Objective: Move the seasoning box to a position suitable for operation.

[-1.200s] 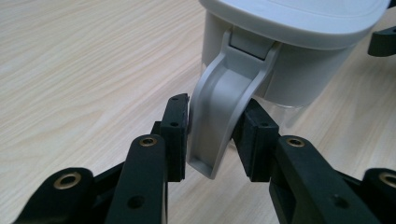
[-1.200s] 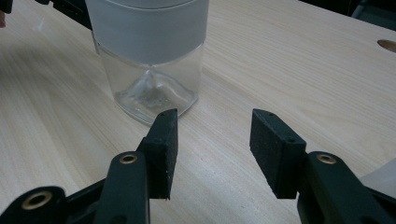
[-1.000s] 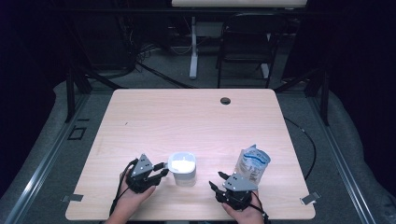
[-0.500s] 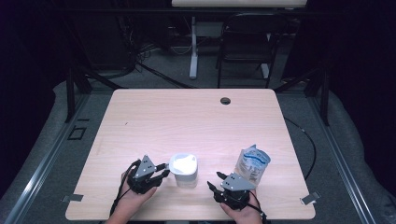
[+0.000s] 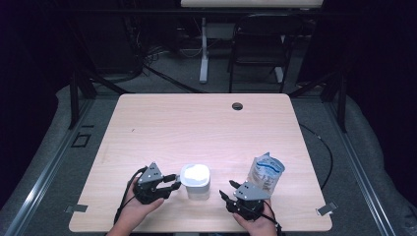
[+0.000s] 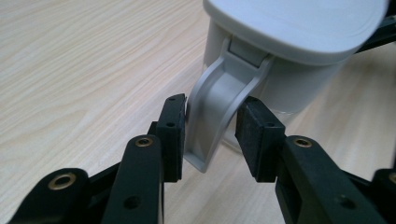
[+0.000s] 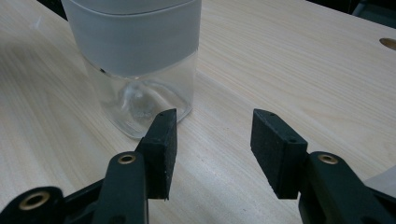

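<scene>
The left gripper [image 6: 210, 135] has just been opening: its 2 jaws now stand apart around the grey latch [image 6: 219, 107] of the white-lidded container [image 5: 195, 181] near the table's [image 5: 196, 128] front edge. Probably the clasp is freed. The right gripper [image 7: 210, 149], jaws apart and empty, waits beside the pouch [image 5: 265, 172].

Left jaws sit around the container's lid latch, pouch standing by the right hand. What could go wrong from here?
1. The left gripper has just been opening its jaws with the grey latch between them; a pull now would likely slip off.
2. Levering the latch could tip or drag the clear container, since the right gripper is open and not holding it.
3. The upright pouch beside the right hand could get knocked over.
</scene>
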`<act>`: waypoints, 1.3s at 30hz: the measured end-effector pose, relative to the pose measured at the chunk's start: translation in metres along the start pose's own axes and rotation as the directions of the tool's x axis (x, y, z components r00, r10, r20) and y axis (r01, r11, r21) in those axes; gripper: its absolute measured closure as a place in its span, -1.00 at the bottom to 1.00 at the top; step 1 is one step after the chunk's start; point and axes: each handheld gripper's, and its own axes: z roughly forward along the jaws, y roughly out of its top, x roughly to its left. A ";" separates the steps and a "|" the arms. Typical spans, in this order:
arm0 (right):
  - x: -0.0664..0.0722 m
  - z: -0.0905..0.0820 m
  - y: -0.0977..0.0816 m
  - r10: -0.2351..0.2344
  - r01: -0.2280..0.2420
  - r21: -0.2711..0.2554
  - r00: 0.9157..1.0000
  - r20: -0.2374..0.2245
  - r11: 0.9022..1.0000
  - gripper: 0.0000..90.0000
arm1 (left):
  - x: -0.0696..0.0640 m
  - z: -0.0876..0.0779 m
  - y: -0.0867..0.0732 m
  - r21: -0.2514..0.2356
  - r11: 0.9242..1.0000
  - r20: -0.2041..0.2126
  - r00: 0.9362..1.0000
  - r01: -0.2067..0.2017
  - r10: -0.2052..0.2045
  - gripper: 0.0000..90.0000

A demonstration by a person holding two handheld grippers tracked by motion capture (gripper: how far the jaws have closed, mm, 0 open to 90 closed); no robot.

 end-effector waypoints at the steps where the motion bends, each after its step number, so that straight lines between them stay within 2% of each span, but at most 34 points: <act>1: 0.000 0.000 0.000 -0.002 0.002 0.001 1.000 0.001 1.000 0.13 | 0.000 0.000 0.000 0.000 1.000 0.000 1.000 0.000 0.000 0.40; 2: 0.000 0.000 0.000 0.000 0.000 -0.002 1.000 0.002 1.000 0.13 | 0.001 -0.004 0.001 0.006 1.000 0.017 1.000 -0.009 0.009 0.40; 3: 0.000 0.000 0.000 0.000 0.000 -0.002 1.000 0.002 1.000 0.13 | 0.001 -0.004 0.001 0.006 1.000 0.017 1.000 -0.009 0.009 0.40; 6: 0.000 -0.001 0.001 -0.002 0.002 -0.001 1.000 0.002 1.000 0.13 | 0.002 -0.013 0.006 -0.021 1.000 0.040 0.999 -0.012 0.013 0.40; 9: 0.000 -0.002 0.001 -0.005 0.005 -0.001 1.000 0.002 1.000 0.13 | 0.001 -0.022 0.011 -0.039 0.999 0.030 0.999 -0.020 0.021 0.39; 14: -0.001 -0.003 0.001 -0.003 0.003 -0.006 1.000 0.003 1.000 0.14 | 0.000 -0.025 0.015 -0.051 0.999 0.006 1.000 -0.014 0.015 0.39; 18: -0.001 -0.003 0.002 -0.009 0.009 -0.010 1.000 0.002 1.000 0.14 | 0.003 -0.029 0.016 -0.069 0.998 -0.013 1.000 0.007 -0.008 0.39; 19: -0.002 -0.004 0.002 -0.006 0.006 -0.012 1.000 0.001 1.000 0.14 | 0.004 -0.031 0.017 -0.083 0.996 -0.014 1.000 0.026 -0.027 0.39; 23: -0.004 -0.004 0.002 0.002 -0.002 -0.010 1.000 0.001 1.000 0.14 | 0.005 -0.036 0.019 -0.101 0.994 -0.012 0.999 0.035 -0.036 0.32; 29: -0.003 -0.004 0.003 -0.007 0.007 -0.021 1.000 -0.012 1.000 0.12 | 0.002 -0.038 0.024 -0.099 0.995 -0.011 0.999 0.030 -0.031 0.30; 30: -0.002 -0.004 0.003 -0.012 0.012 -0.026 1.000 -0.012 1.000 0.12 | 0.001 -0.037 0.025 -0.100 0.994 -0.027 0.999 0.036 -0.039 0.28; 33: -0.001 -0.005 0.005 -0.024 0.023 -0.029 0.999 -0.028 0.999 0.12 | -0.002 -0.036 0.028 -0.088 0.996 -0.032 0.999 0.023 -0.026 0.35; 37: 0.002 -0.004 0.007 -0.049 0.047 -0.031 0.998 -0.044 0.998 0.14 | -0.005 -0.037 0.030 -0.095 0.995 -0.015 0.999 0.030 -0.032 0.47; 39: 0.002 -0.003 0.007 -0.036 0.035 -0.023 0.998 -0.048 0.999 0.16 | -0.007 -0.037 0.032 -0.092 0.995 -0.020 0.999 0.030 -0.032 0.52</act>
